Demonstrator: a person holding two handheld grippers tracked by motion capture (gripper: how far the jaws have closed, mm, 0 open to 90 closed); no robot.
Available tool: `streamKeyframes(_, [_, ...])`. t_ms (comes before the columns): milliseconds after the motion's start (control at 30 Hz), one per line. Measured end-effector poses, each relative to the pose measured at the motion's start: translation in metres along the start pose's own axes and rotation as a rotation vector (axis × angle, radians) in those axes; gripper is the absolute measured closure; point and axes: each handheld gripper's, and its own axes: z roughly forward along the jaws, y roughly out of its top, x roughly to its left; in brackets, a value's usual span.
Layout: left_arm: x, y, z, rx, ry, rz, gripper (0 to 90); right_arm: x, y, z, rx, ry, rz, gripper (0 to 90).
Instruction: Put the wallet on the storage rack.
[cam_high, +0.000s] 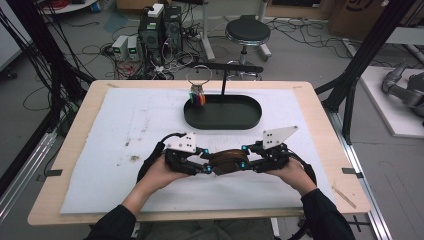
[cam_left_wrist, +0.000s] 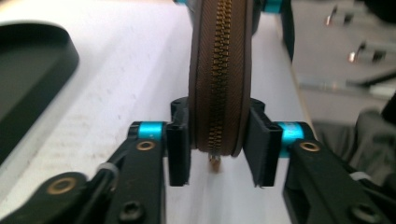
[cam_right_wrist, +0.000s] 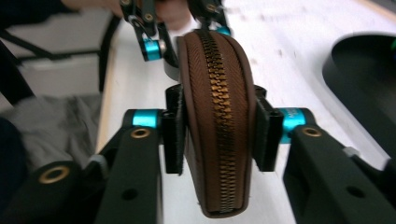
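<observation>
A brown zippered pouch (cam_high: 225, 161) hangs between my two grippers over the front middle of the white mat (cam_high: 115, 150). My left gripper (cam_high: 206, 167) has one end of it. In the left gripper view the pouch (cam_left_wrist: 219, 84) stands on edge, zipper up, with both pads against its sides at the left gripper (cam_left_wrist: 217, 154). A small zipper pull (cam_left_wrist: 215, 161) dangles below that end. My right gripper (cam_high: 243, 164) grips the other end. In the right gripper view its pads squeeze the pouch (cam_right_wrist: 217, 116) at the right gripper (cam_right_wrist: 217, 135), and the left gripper's fingers (cam_right_wrist: 152, 44) show beyond.
A black oval tray (cam_high: 222, 122) lies at the back middle of the mat, with a thin post rising from it. A key ring with coloured tags (cam_high: 198, 92) stands at the tray's left end. Beyond the table are a stool (cam_high: 247, 32), cables and computers.
</observation>
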Motion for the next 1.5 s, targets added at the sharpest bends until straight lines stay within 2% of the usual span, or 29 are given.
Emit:
streamKeyframes(33, [0.0, 0.0, 0.0, 0.0, 0.0, 0.0, 55.2, 0.0, 0.0, -0.001, -0.022, 0.0, 0.0, 65.4])
streamKeyframes(133, [0.002, 0.0, -0.004, -0.077, -0.001, -0.037, 50.6, 0.001, 0.0, -0.004, -0.049, -0.014, 0.002, 65.8])
streamKeyframes(167, [0.002, -0.001, -0.005, -0.102, -0.002, -0.044, 48.0, 0.0, 0.001, -0.007, -0.099, -0.014, 0.016, 66.1])
streamKeyframes(267, [0.003, -0.003, -0.006, -0.159, -0.001, -0.07, 47.1, -0.001, 0.001, -0.011, -0.168, -0.009, 0.039, 66.2])
streamKeyframes(300, [0.004, -0.003, -0.005, -0.171, -0.005, -0.077, 47.5, -0.001, 0.001, -0.012, -0.193, -0.003, 0.048, 66.2])
streamKeyframes(333, [0.004, -0.003, -0.004, -0.183, -0.004, -0.079, 47.5, -0.001, 0.001, -0.012, -0.193, -0.003, 0.048, 66.2])
streamKeyframes(367, [0.003, -0.003, -0.004, -0.196, -0.01, -0.075, 52.8, -0.002, 0.002, -0.013, -0.227, 0.013, 0.06, 66.2])
streamKeyframes(467, [0.002, -0.001, -0.006, -0.229, -0.021, -0.06, 61.2, -0.001, 0.002, -0.013, -0.234, 0.027, 0.064, 65.3])
streamKeyframes(500, [0.002, -0.001, -0.008, -0.231, -0.028, -0.052, 61.2, -0.001, 0.002, -0.013, -0.234, 0.027, 0.064, 65.3])
streamKeyframes(567, [0.0, 0.001, -0.009, -0.217, -0.034, -0.031, 64.5, 0.0, 0.004, -0.014, -0.217, 0.021, 0.062, 60.2])
streamKeyframes(633, [-0.002, 0.003, -0.009, -0.181, -0.031, -0.019, 67.2, 0.0, 0.006, -0.015, -0.175, -0.027, 0.06, 48.3])
streamKeyframes(767, [-0.003, 0.009, -0.009, -0.119, -0.04, 0.003, 67.7, 0.002, 0.013, -0.02, -0.159, -0.032, 0.039, 46.9])
streamKeyframes(933, [-0.004, 0.011, -0.009, -0.118, -0.061, 0.01, 67.7, 0.004, 0.018, -0.018, -0.106, -0.027, 0.011, 49.2])
streamKeyframes(1000, [-0.005, 0.011, -0.01, -0.113, -0.059, 0.017, 67.7, 0.004, 0.017, -0.015, -0.071, -0.005, 0.017, 55.7])
streamKeyframes(1067, [-0.005, 0.011, -0.012, -0.118, -0.059, 0.013, 67.6, 0.005, 0.017, -0.014, -0.084, -0.002, 0.006, 57.5])
streamKeyframes(1100, [-0.004, 0.011, -0.012, -0.114, -0.061, 0.017, 67.6, 0.004, 0.017, -0.014, -0.091, -0.005, -0.001, 56.1])
streamKeyframes(1167, [-0.004, 0.01, -0.013, -0.113, -0.059, 0.011, 67.6, 0.004, 0.017, -0.015, -0.101, -0.017, 0.021, 44.2])
streamKeyframes(1200, [-0.003, 0.01, -0.013, -0.108, -0.06, 0.012, 67.6, 0.003, 0.017, -0.015, -0.101, -0.015, 0.031, 47.8])
streamKeyframes(1233, [-0.003, 0.01, -0.012, -0.107, -0.061, 0.011, 67.7, 0.003, 0.017, -0.017, -0.099, -0.005, 0.02, 53.4])
streamKeyframes(1333, [-0.003, 0.01, -0.012, -0.093, -0.066, 0.018, 67.6, 0.004, 0.018, -0.016, -0.1, -0.002, 0.016, 51.7])
streamKeyframes(1367, [-0.004, 0.01, -0.011, -0.086, -0.065, 0.021, 67.7, 0.005, 0.018, -0.016, -0.096, -0.003, 0.018, 53.4])
streamKeyframes(1400, [-0.004, 0.01, -0.011, -0.089, -0.066, 0.02, 67.6, 0.004, 0.018, -0.015, -0.089, 0.009, 0.01, 59.3])
streamKeyframes(1500, [-0.004, 0.01, -0.012, -0.097, -0.064, 0.022, 67.1, 0.005, 0.018, -0.015, -0.087, 0.009, 0.002, 61.8])
